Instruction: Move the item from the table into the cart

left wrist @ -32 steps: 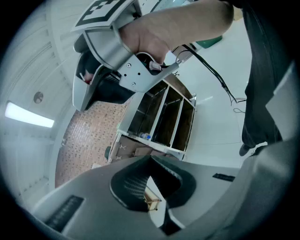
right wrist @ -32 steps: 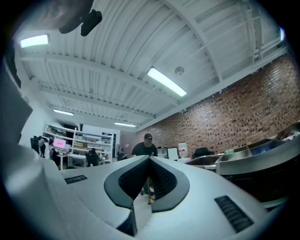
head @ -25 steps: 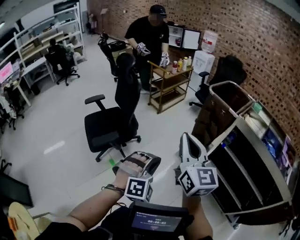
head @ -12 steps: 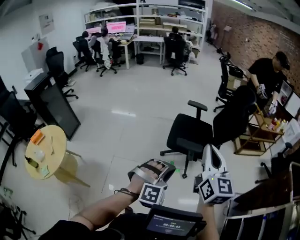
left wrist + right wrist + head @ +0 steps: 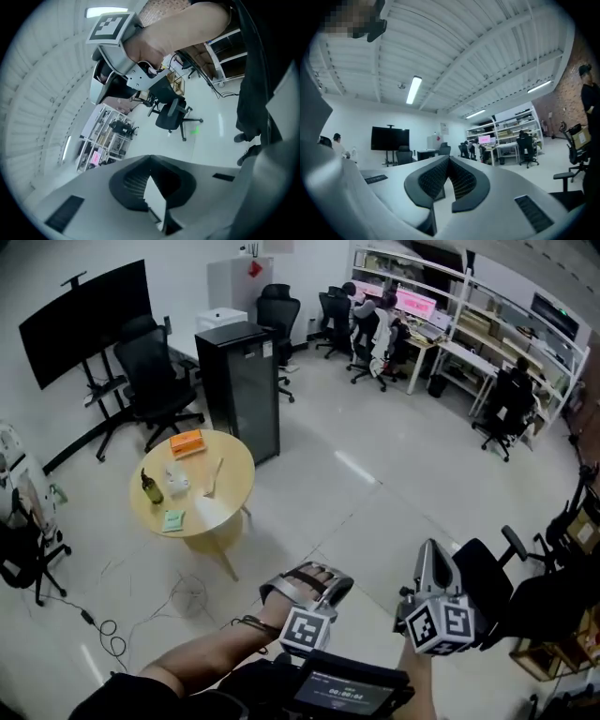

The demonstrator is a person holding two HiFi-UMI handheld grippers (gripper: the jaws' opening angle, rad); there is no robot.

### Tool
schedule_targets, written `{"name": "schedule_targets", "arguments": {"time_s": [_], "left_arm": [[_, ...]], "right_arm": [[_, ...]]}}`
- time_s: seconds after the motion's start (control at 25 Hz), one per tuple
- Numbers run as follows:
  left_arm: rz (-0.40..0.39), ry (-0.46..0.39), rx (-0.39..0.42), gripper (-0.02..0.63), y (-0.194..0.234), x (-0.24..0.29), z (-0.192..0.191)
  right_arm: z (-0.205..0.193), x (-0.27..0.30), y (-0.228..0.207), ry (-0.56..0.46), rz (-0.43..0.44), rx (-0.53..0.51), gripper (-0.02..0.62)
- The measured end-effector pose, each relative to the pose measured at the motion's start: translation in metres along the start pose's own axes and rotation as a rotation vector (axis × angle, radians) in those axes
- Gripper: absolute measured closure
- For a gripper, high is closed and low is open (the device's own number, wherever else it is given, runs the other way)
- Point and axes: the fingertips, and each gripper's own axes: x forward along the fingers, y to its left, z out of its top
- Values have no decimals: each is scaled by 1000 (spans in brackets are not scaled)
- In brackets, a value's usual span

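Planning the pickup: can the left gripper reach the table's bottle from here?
Probably not: the left gripper is held close in, the bottle far beyond it. Nothing seems to block walking over.

Left of centre, round tabletop (image 5: 232, 495). Holds bottle (image 5: 149, 487) at left edge, flat box (image 5: 187, 442) at far edge, small packet (image 5: 172, 519) at near edge. Behind it, cabinet (image 5: 239, 381); left of that, office chair (image 5: 155, 381) before a screen on a stand (image 5: 84, 306). On floor in front, cables (image 5: 91, 619). Far right, desks (image 5: 441, 345) under shelves (image 5: 506, 320). Nearest, left hand-held gripper (image 5: 314, 570) and right hand-held gripper (image 5: 428, 554) side by side, well apart from tabletop.
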Motion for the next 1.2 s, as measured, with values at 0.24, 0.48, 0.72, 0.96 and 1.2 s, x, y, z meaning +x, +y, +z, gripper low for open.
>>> {"name": "schedule_targets", "arguments": {"time_s": [0.24,0.48,0.72,0.96,1.2], "left_arm": [[43,178,-150,600,56,-13,-159],[130,371,-263,600,116,1,-295],[231,520,-355,600,179,4,-391],[237,595,-328,600,208,1,-478],[243,585,-330,600,231,-13,-564]], "right_arm": [[-32,154,108,42,209,-1,594],[-59,302,203,77,470,-32,594],[-59,422,270,68,663,8,594],[-75,496,346,81,756,26,594],[-88,556,428,79,756,22,594]]}}
